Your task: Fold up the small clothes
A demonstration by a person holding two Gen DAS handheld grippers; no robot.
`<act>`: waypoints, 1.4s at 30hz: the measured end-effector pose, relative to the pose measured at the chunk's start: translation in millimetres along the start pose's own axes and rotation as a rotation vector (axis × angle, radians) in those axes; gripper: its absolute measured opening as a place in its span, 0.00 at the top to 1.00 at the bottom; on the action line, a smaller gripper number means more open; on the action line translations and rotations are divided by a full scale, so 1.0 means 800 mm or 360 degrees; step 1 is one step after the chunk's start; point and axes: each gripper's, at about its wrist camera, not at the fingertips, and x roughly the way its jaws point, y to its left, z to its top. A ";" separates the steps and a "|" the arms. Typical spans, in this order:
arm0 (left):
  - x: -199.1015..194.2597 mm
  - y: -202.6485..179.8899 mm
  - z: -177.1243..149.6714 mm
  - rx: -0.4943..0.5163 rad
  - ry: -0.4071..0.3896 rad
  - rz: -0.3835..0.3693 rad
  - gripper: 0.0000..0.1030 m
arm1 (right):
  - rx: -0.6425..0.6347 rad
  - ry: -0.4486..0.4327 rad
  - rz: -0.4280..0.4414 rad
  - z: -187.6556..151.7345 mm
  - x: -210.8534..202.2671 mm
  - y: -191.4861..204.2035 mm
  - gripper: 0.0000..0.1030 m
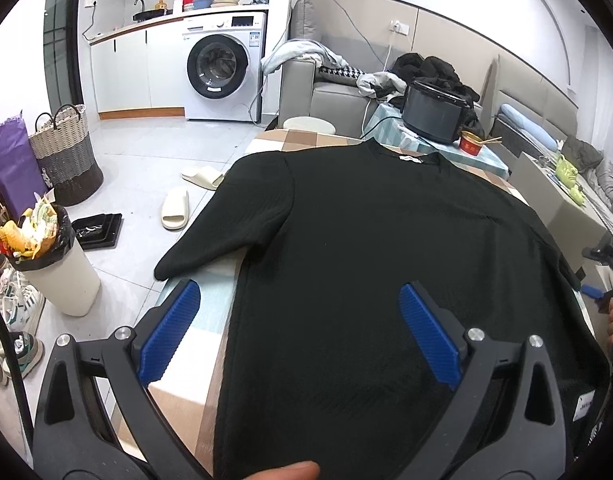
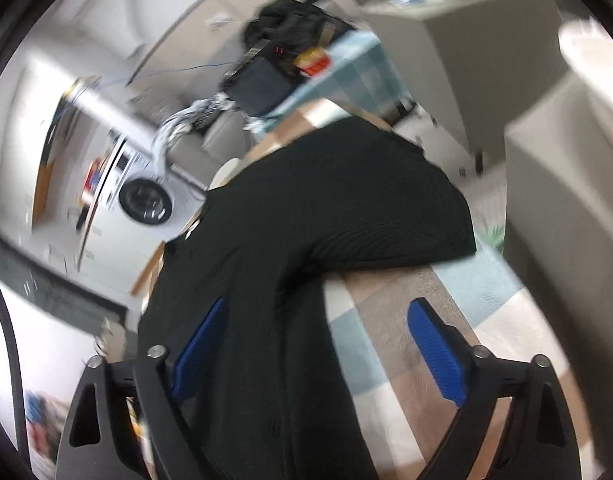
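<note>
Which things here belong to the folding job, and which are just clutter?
Job:
- black top, spread flat
- checked tablecloth beneath it
- left claw, open
- right claw, open

Lying about:
- air fryer
- red bowl
- slippers
- full waste bin
- laundry basket
- washing machine

1. Your left wrist view is sharp and evenly lit by bright, cool indoor light, with soft reflections on the pale floor tiles (image 1: 138, 168).
2. The black top (image 1: 386, 260) reads as a near-featureless dark mass; its texture barely shows.
3. Your right wrist view is smeared with motion blur, worst at the washing machine (image 2: 146, 200).
4. Both views bend strongly at the edges, inside a dark circular border.
</note>
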 end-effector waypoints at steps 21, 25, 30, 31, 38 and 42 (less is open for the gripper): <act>0.097 -0.032 0.028 0.0005 0.0104 -0.0142 0.03 | 0.0320 -0.0021 -0.0154 0.044 0.029 -0.023 0.23; 0.108 -0.036 0.026 0.0007 0.0118 -0.0152 0.03 | 0.0232 -0.0071 -0.0317 0.052 0.037 -0.011 0.31; 0.107 -0.034 0.023 0.0006 0.0110 -0.0140 0.03 | 0.0114 -0.0145 -0.0583 0.057 0.048 -0.002 0.84; 0.106 -0.032 0.022 0.0002 0.0107 -0.0135 0.03 | 0.0111 -0.0150 -0.0579 0.060 0.051 -0.003 0.87; 0.094 -0.018 0.017 -0.0048 0.0089 -0.0119 0.03 | -0.0012 -0.0369 -0.0449 0.065 0.026 0.023 0.92; 0.092 -0.014 0.018 -0.0063 0.0096 -0.0123 0.03 | -0.0224 -0.0517 0.0035 0.061 0.011 0.068 0.93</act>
